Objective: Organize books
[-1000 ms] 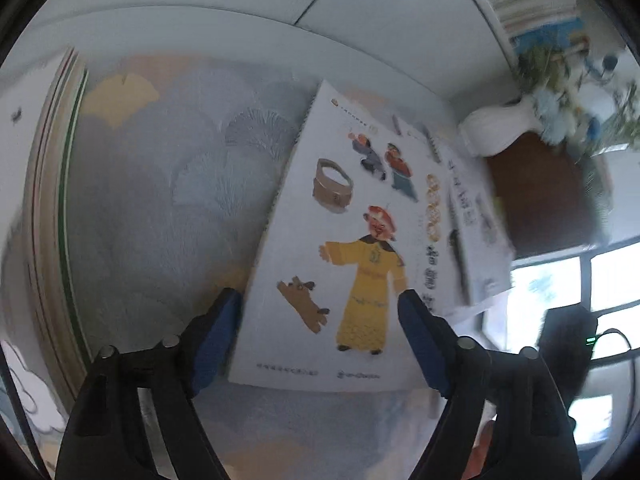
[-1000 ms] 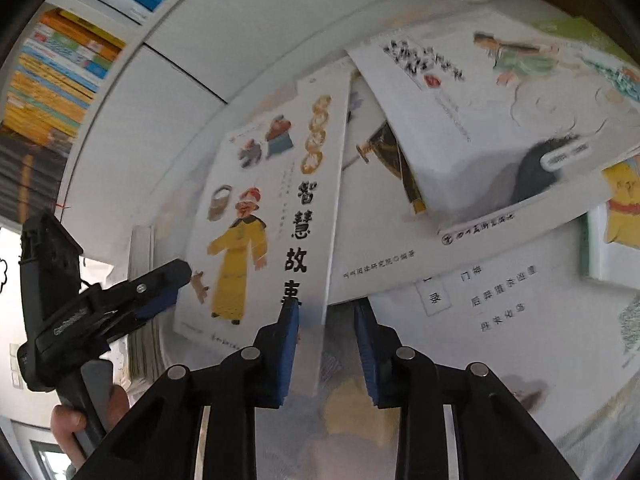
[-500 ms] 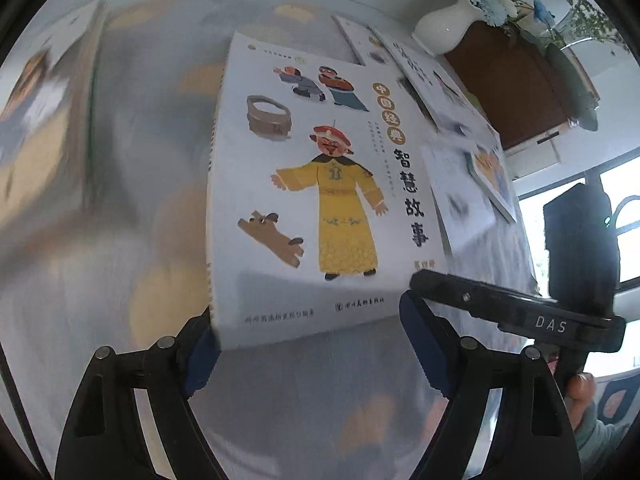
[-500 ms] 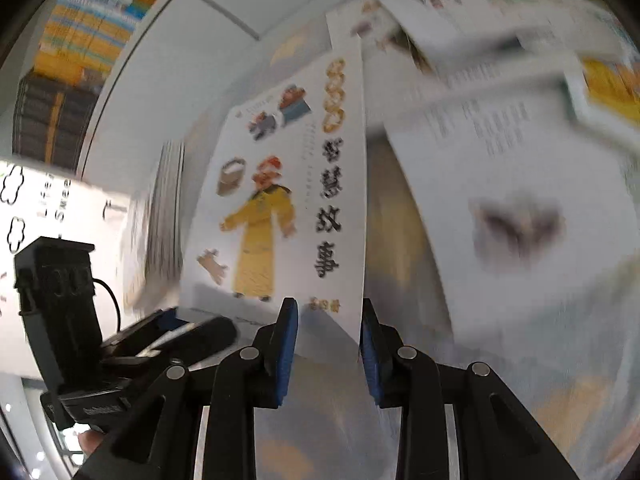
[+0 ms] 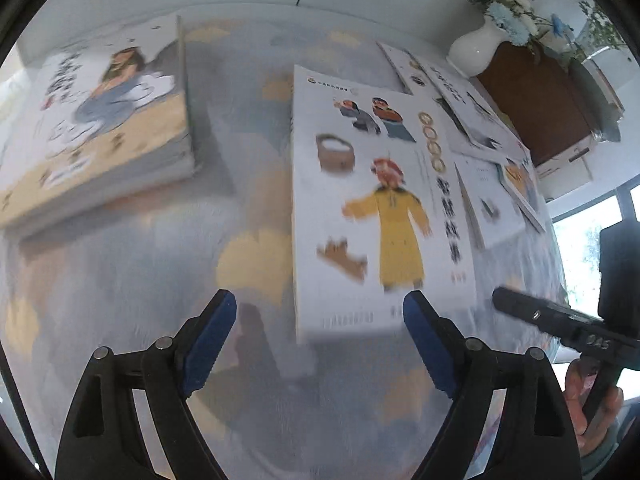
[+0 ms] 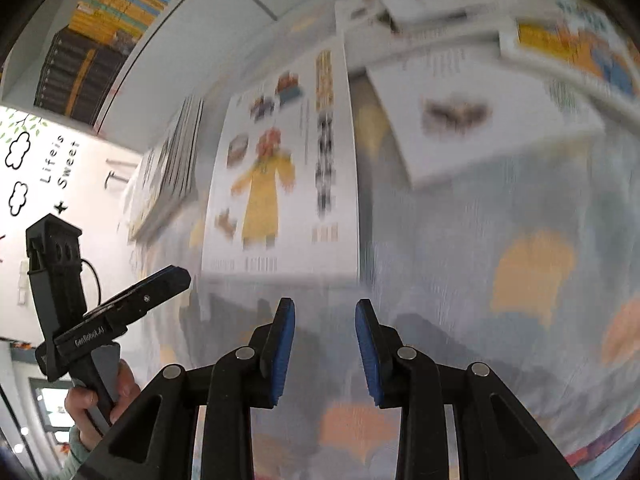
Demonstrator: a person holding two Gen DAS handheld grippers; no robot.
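Observation:
A white picture book with a yellow-robed figure on its cover lies on the leaf-patterned tablecloth, free of both grippers. My left gripper hangs over the book's near edge. Its jaws are wide and opening, and its blue pads touch nothing. My right gripper sits just short of the same book, its jaws narrow and opening with only cloth between them. A stack of books lies to the left of the picture book. Each view shows the other gripper at its side.
More loose books overlap at the right of the table. A white vase with flowers stands by a brown cabinet behind them. Full bookshelves line the wall. A hand holds the left gripper's handle.
The right gripper let go of the book's edge and drew back. The left gripper, which straddled the book's lower edge, also pulled back. The book now lies nearer the stack.

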